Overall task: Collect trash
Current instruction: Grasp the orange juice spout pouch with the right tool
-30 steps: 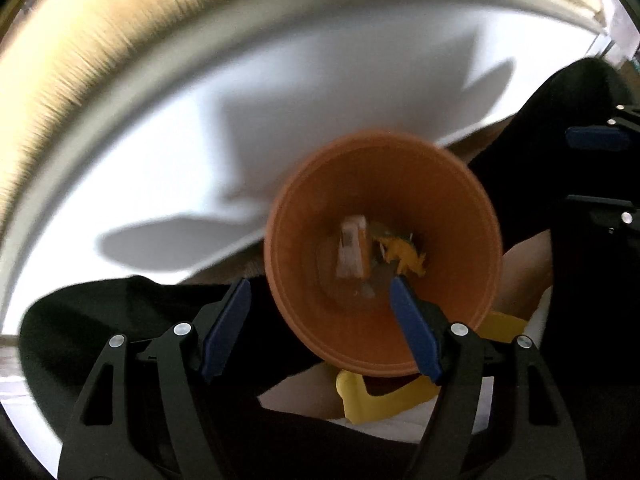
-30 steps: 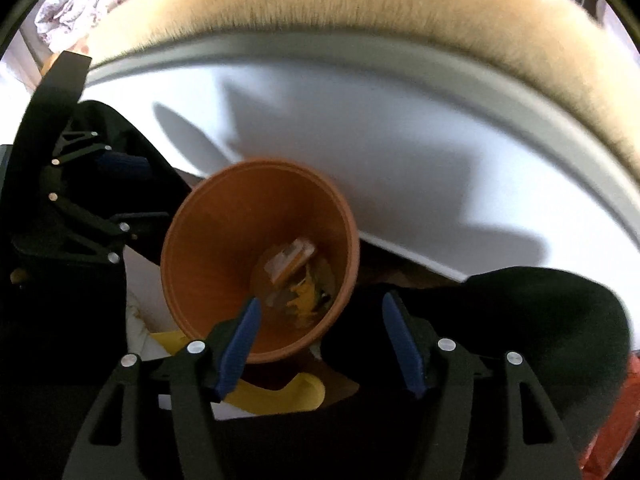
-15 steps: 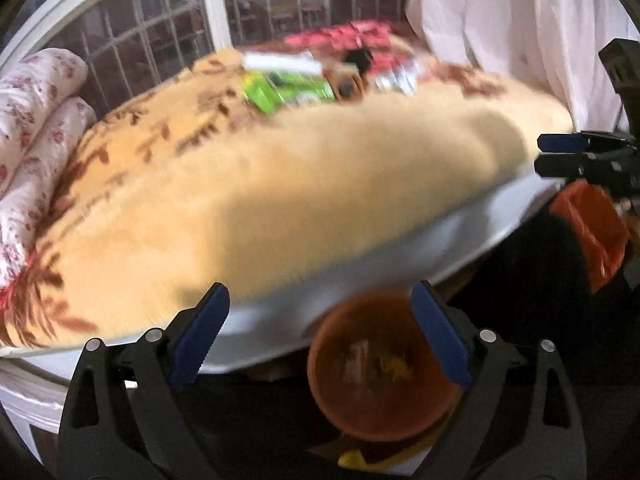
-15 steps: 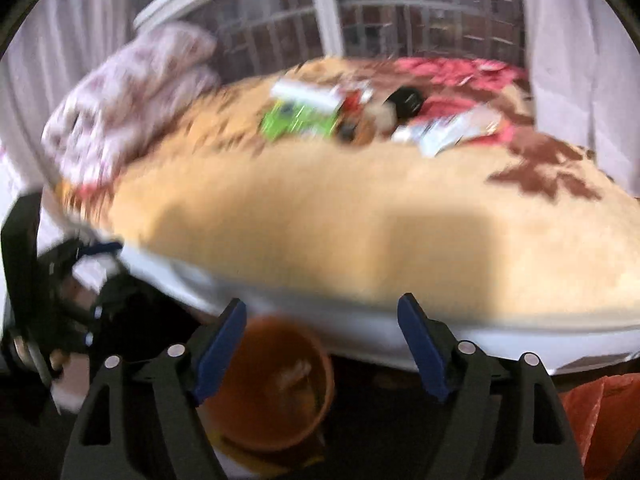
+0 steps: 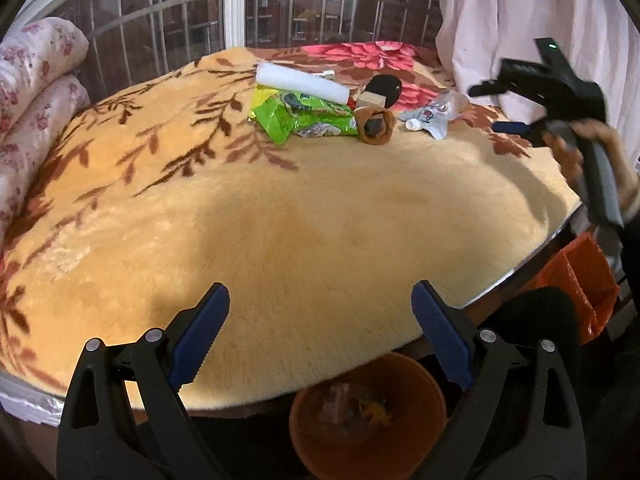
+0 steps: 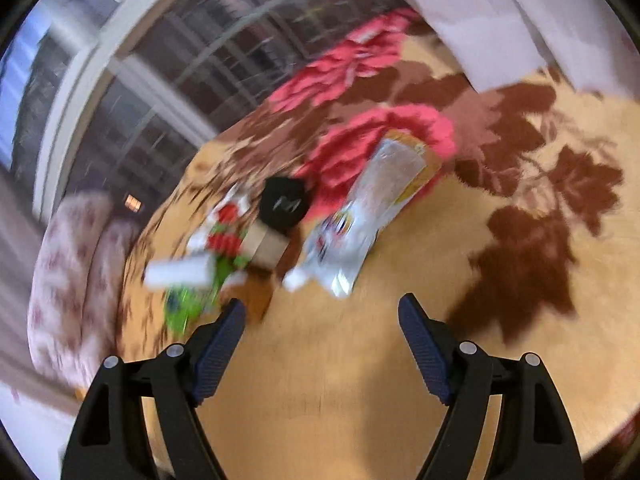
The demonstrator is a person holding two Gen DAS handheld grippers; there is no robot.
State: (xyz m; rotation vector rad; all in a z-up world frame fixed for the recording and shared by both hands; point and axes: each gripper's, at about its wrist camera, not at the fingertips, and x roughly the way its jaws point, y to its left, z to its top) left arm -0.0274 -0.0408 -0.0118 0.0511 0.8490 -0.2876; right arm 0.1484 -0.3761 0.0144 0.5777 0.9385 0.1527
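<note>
Both tongs, left [image 5: 320, 340] and right [image 6: 322, 344], spread empty; silver pouch [image 6: 360, 216] looks light, crinkly, slippery: pinch its flat edge

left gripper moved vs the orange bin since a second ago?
Yes. The left gripper has pulled up and away: the round orange plastic bin, which filled the view between its jaws, now sits small below them, under the yellow plush blanket.

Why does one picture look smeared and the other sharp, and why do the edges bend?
Right wrist view: motion blur smears the green snack wrapper and silver pouch. Left wrist view: mostly sharp; only the right tongs blur. Both: the fisheye lens curves the window frame.
</note>
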